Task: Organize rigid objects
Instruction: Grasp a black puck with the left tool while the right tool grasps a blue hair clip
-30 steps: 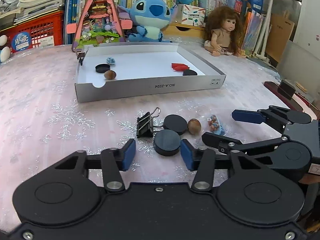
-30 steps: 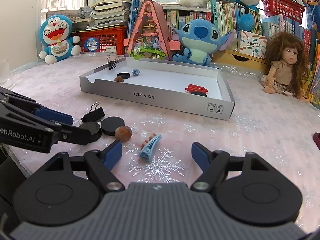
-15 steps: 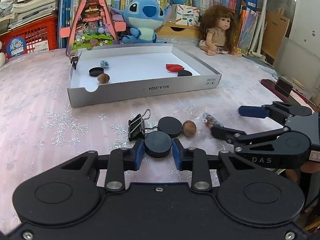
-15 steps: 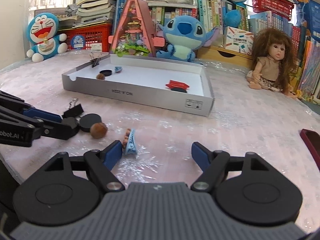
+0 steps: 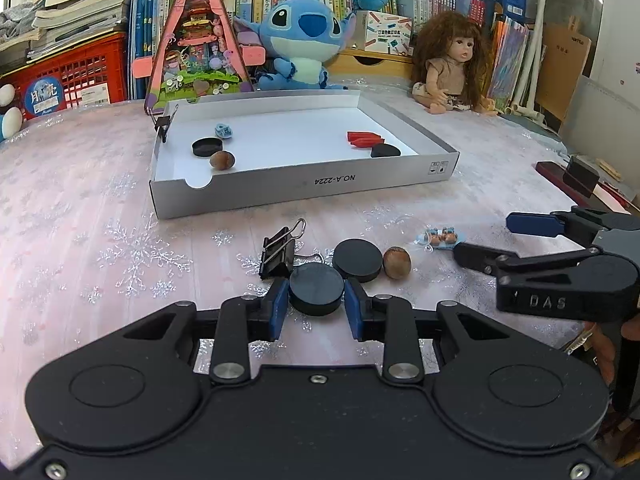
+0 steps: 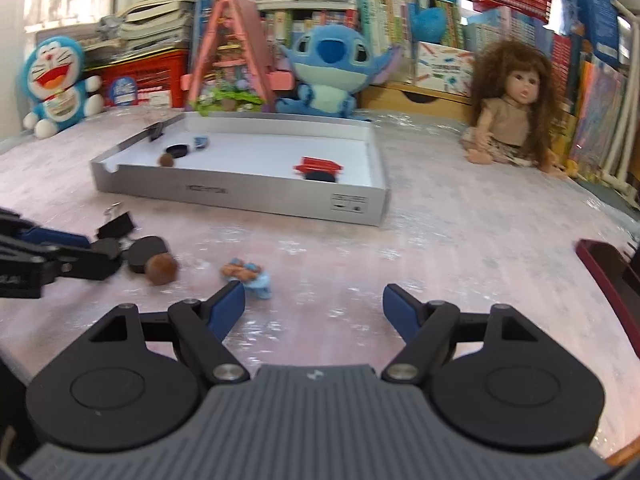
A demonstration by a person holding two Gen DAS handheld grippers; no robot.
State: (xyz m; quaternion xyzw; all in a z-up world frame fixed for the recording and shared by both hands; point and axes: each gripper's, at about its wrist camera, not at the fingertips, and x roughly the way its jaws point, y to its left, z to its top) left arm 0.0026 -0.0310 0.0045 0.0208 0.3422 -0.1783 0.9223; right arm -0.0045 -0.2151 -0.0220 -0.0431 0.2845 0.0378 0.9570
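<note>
Two flat black round discs lie on the pink snowflake-patterned tablecloth, and the nearer black disc is clamped edge-on between the blue pads of the left gripper, whose jaws have just drawn in onto its rim. It sits flat, faces up and down; being round, it has no long axis, so a pinch across its width probably works from any side. The farther black disc touches it behind, with a brown hazelnut just beside that and a black binder clip to the other side, wire handles pointing toward the tray. This loose row looks to be what remains to sort.

Farther out, the small blue hair clip with brown bear figures lies just off the inner pad of the right gripper, whose jaws stand wide with nothing between them; its long axis runs roughly across that view, which is blurred.

Beyond sits the shallow white cardboard tray, already holding a like disc, nut and clip at one end and red pieces at the other, likely the grouping to follow.
</note>
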